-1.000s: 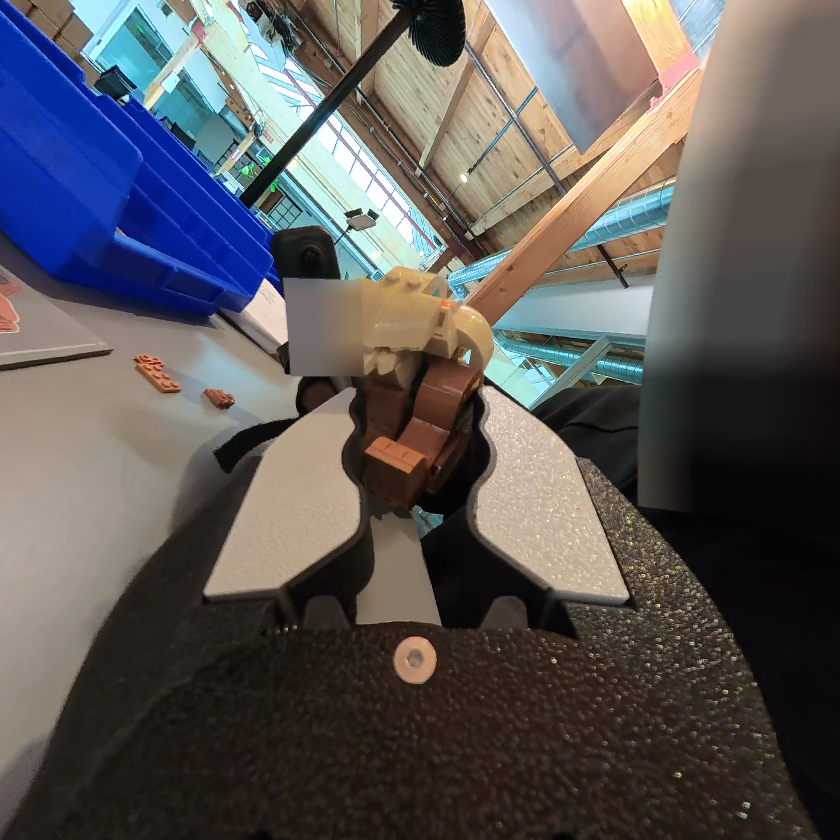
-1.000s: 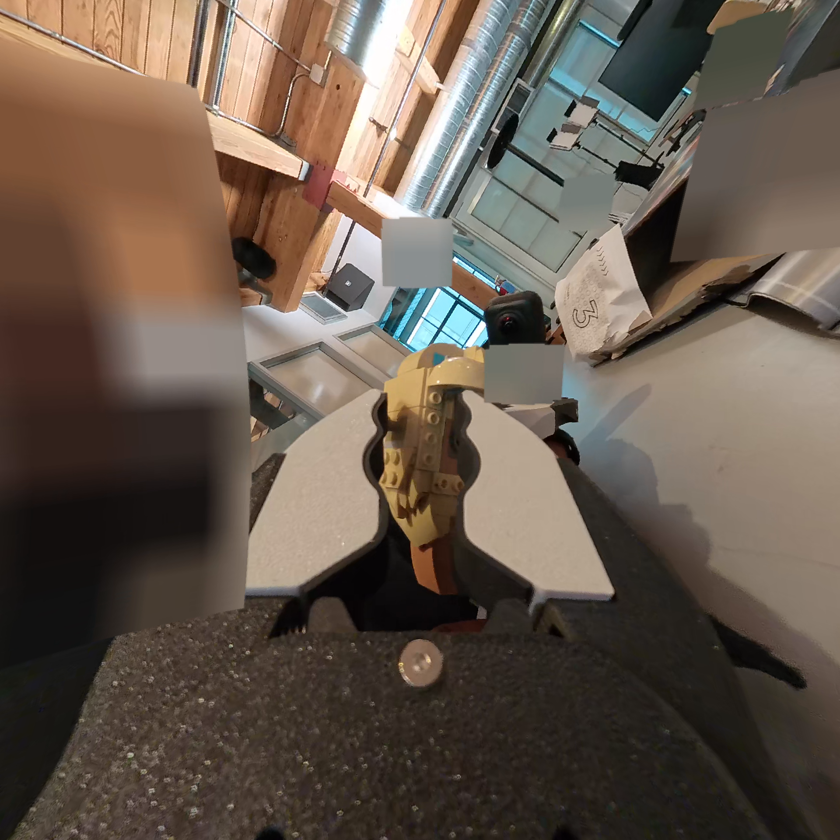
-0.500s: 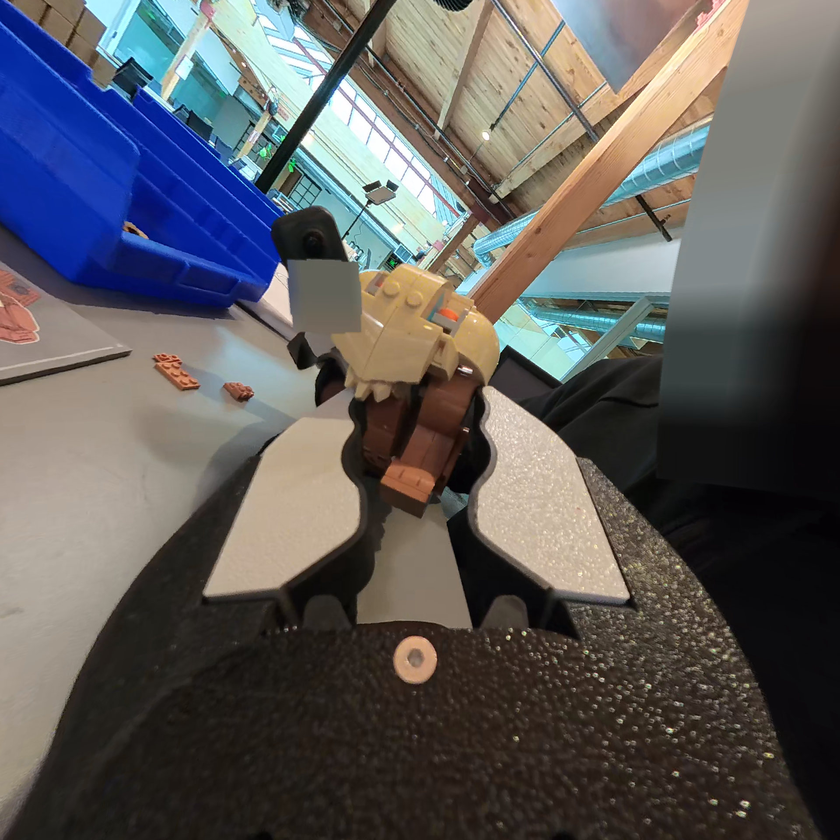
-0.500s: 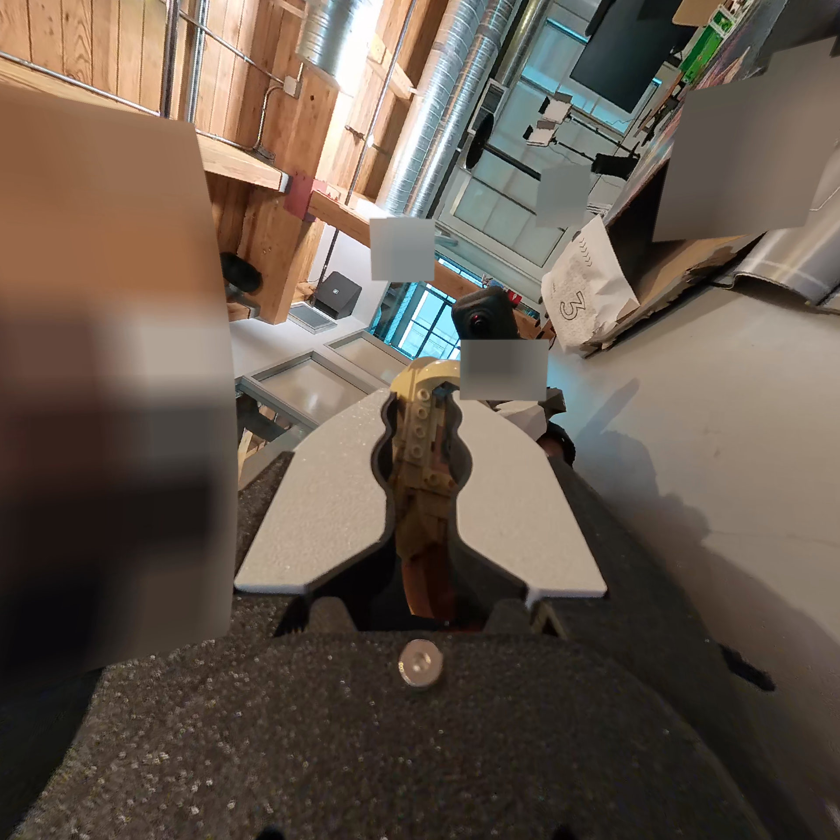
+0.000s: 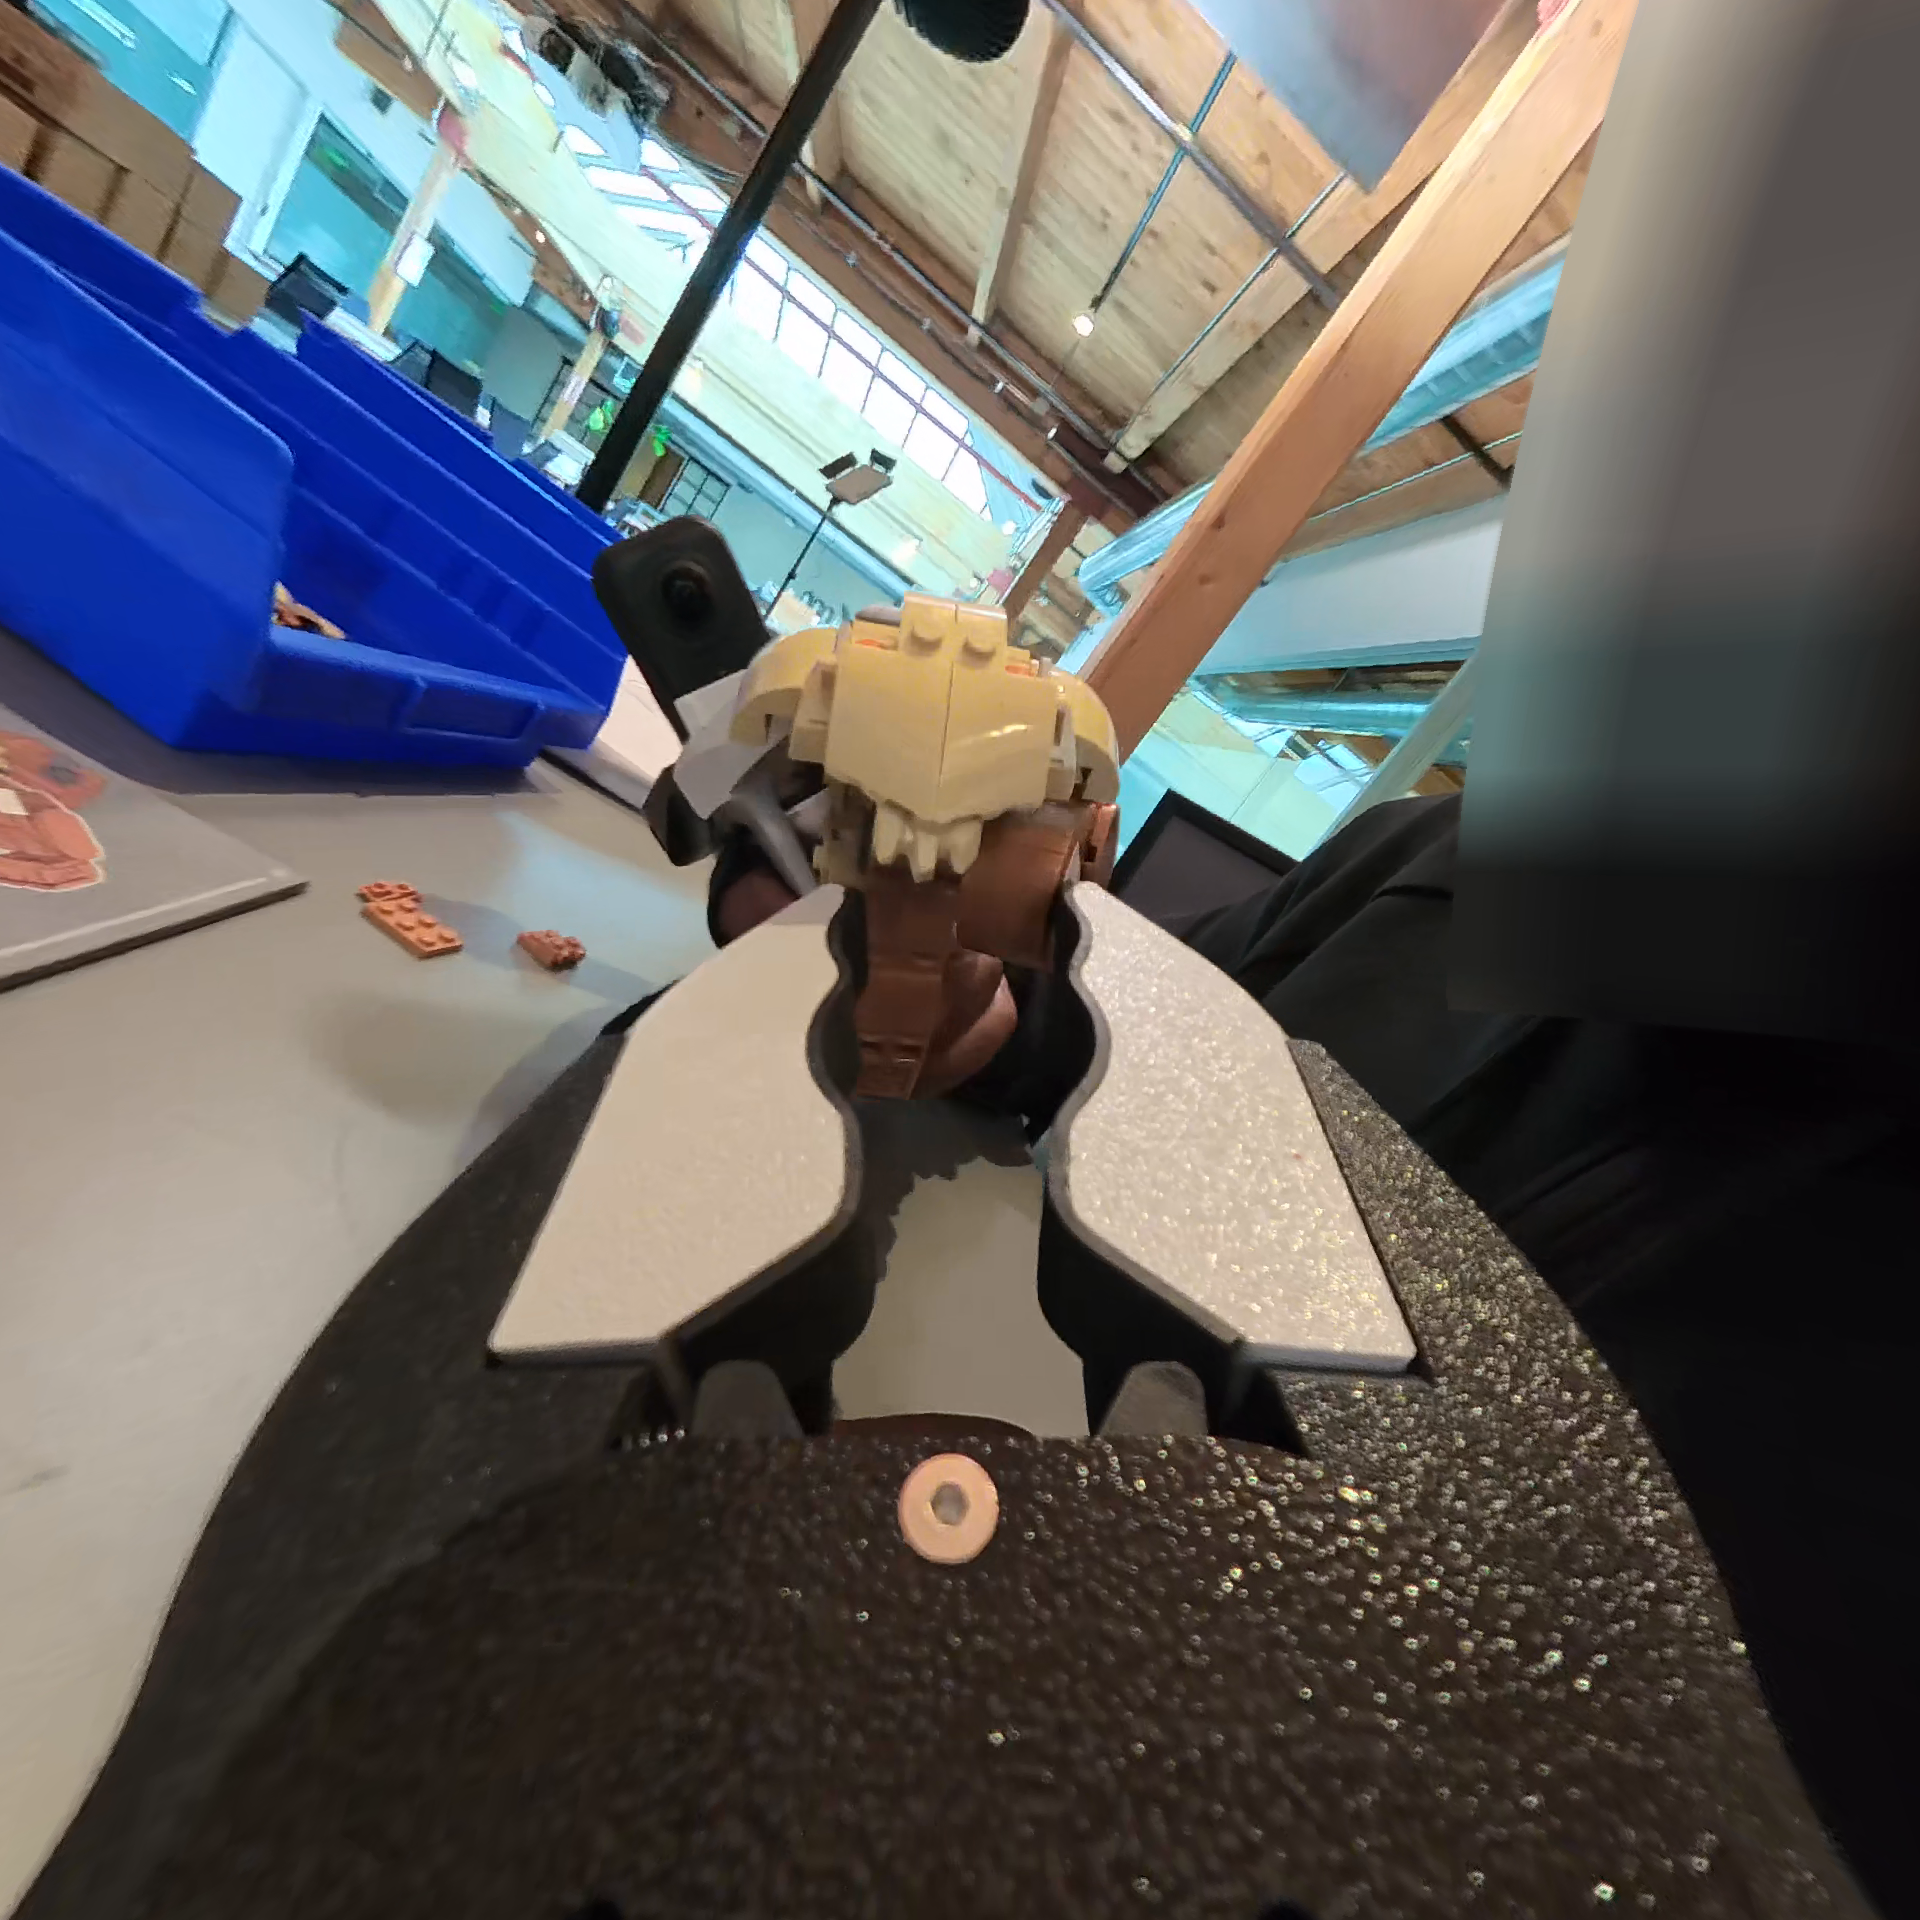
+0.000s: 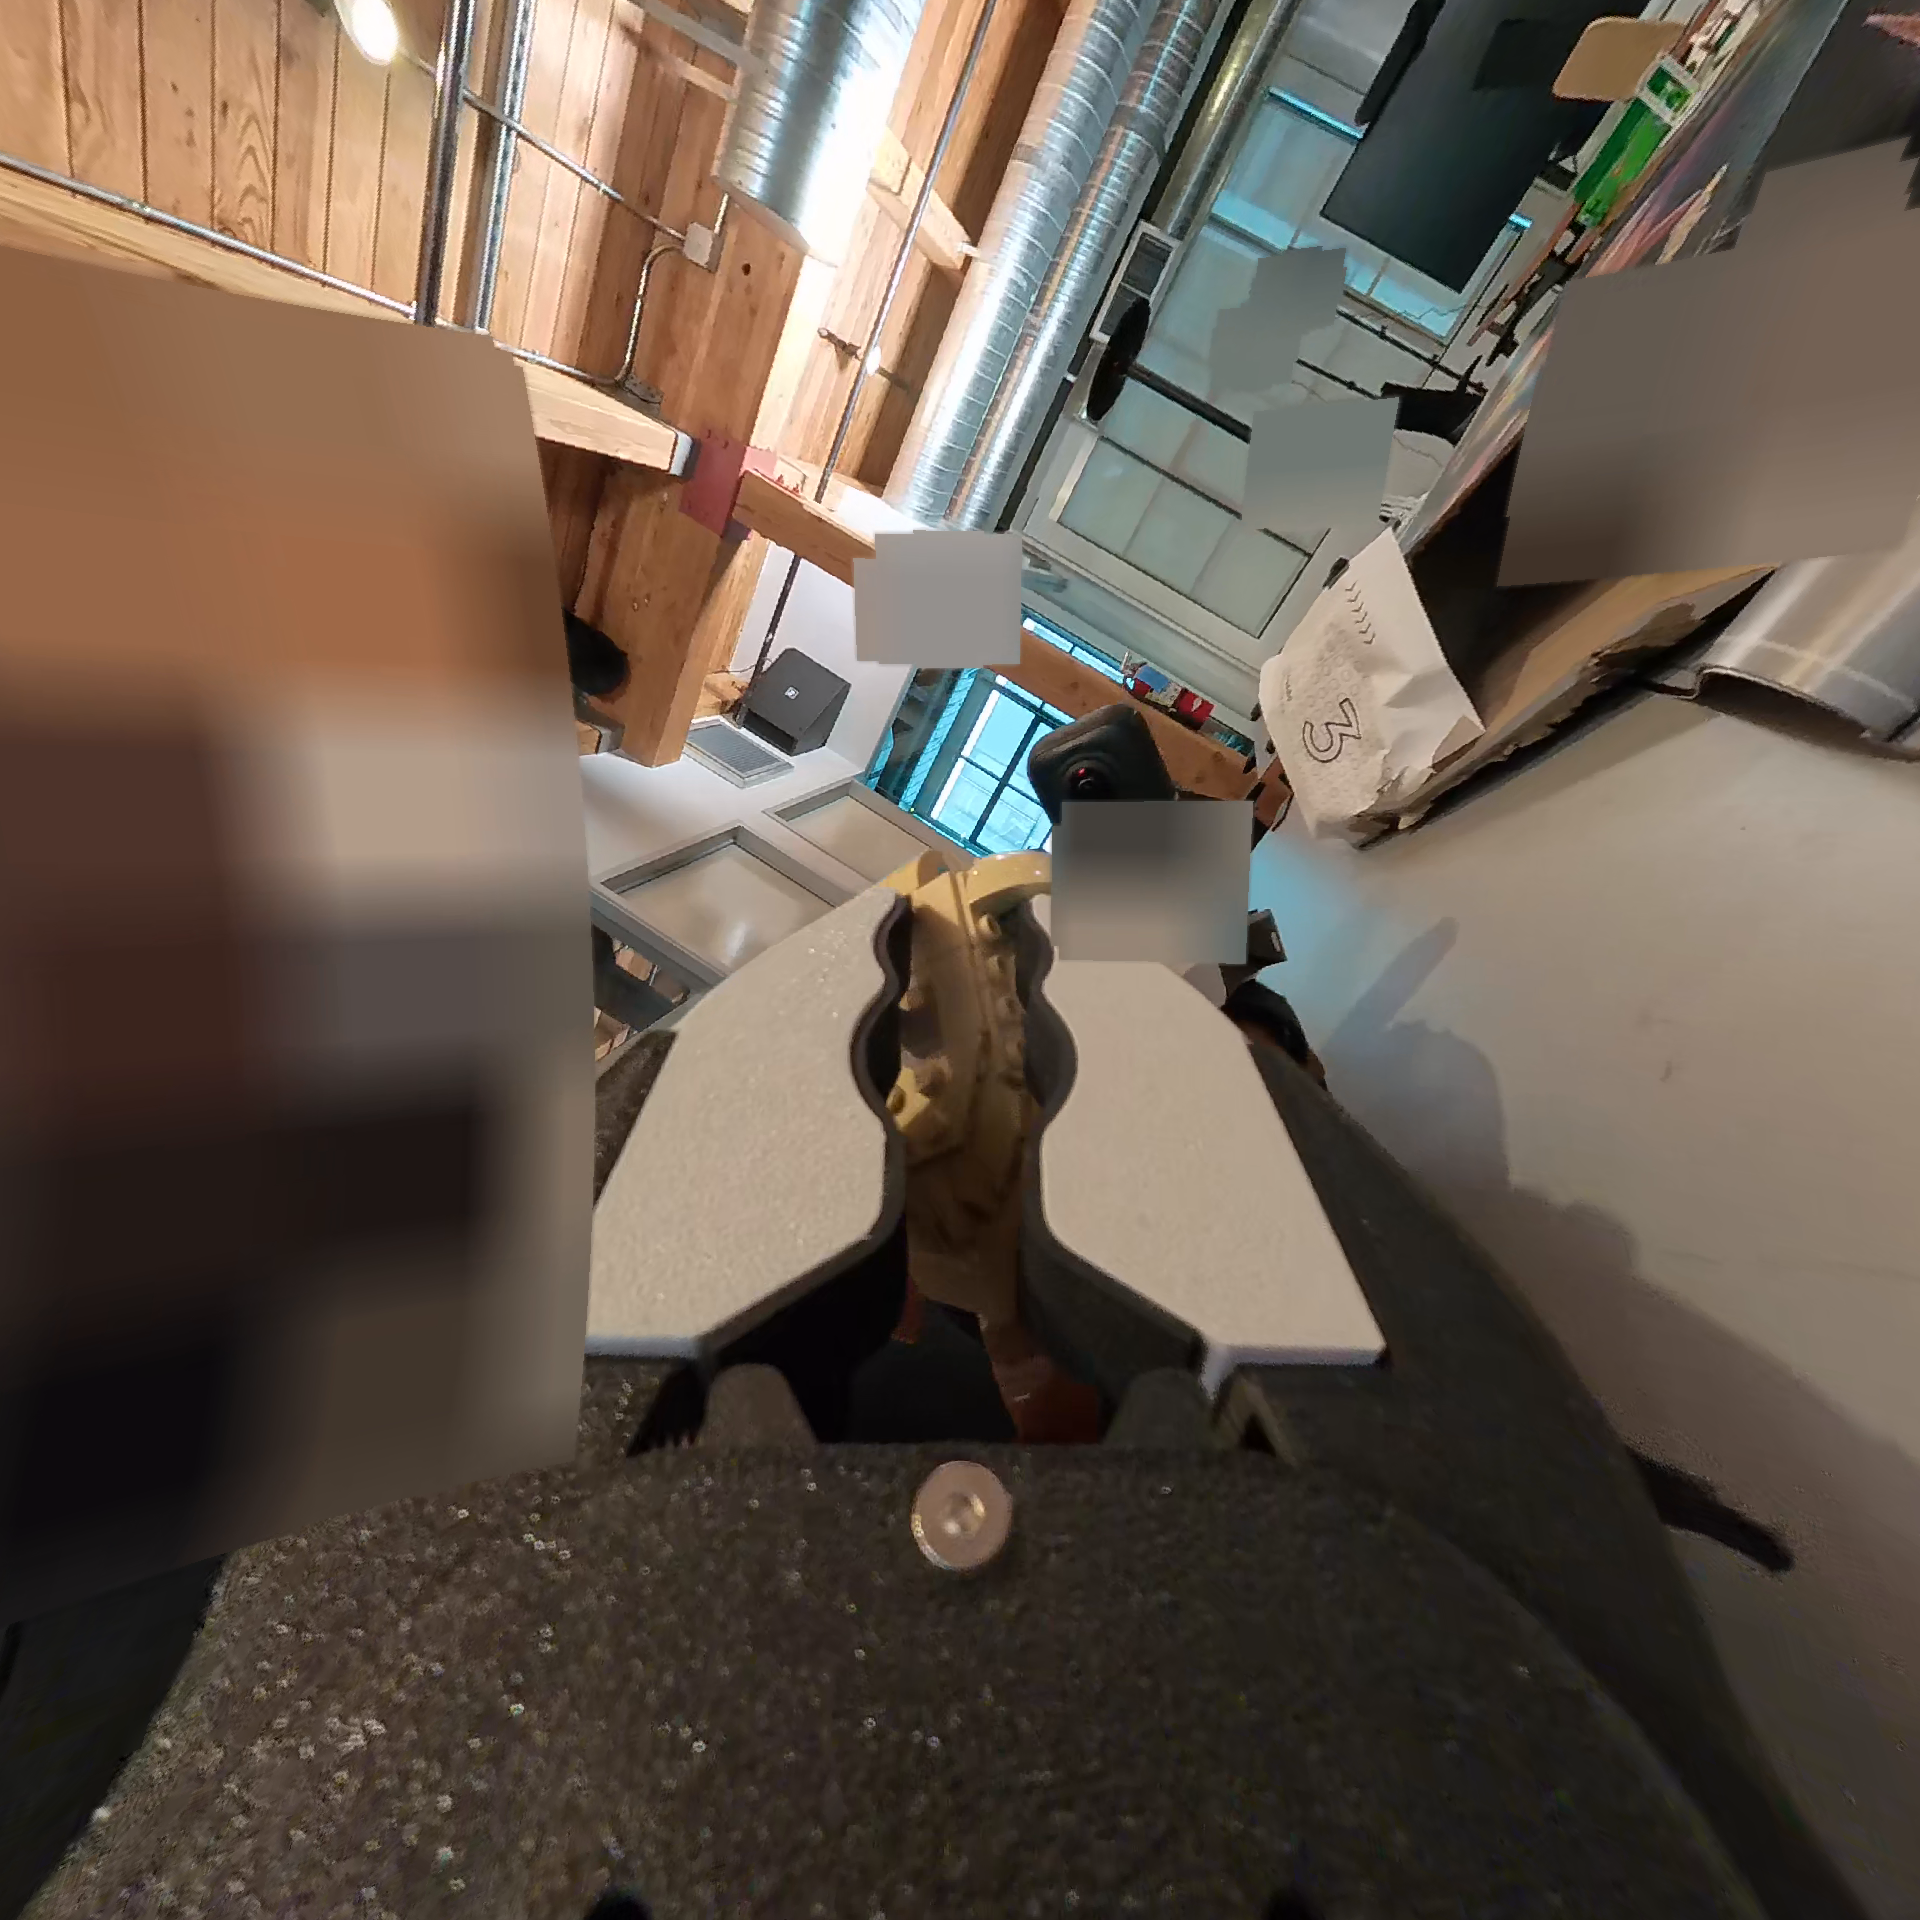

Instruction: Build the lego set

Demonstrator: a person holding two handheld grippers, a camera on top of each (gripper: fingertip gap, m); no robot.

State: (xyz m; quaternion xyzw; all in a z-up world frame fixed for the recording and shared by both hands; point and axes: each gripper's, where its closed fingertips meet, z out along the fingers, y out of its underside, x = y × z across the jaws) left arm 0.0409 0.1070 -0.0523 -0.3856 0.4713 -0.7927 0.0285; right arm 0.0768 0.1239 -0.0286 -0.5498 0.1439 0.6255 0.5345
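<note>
Looking along the left tongs (image 5: 951, 997), we see a brick-built model (image 5: 935, 758) with a tan skull-like top and a brown lower part. Its brown strip (image 5: 904, 987) hangs down into the gap between our two grey fingers (image 5: 717, 1143), and the brown side of the model sits against the right finger's tip. On the left we see a sliver of dark gap beside the strip, so we cannot tell whether these tongs press on it or merely stand around it. The model's long axis runs roughly up and away from us, tan end farthest. Beyond it the other tongs' grey fingers (image 5: 717, 769) reach the tan part from the far left. On the grey tabletop (image 5: 208, 1091) lie loose brown plates (image 5: 410, 920), with blue bins (image 5: 260, 582) behind.

Turning to the right wrist view, our right tongs (image 6: 961, 997) are clamped on the tan studded part (image 6: 966, 1039), which fills the narrow slot between both fingers (image 6: 758, 1122) and runs lengthwise along them. A white paper bag (image 6: 1361, 707) stands farther back on the tabletop.
</note>
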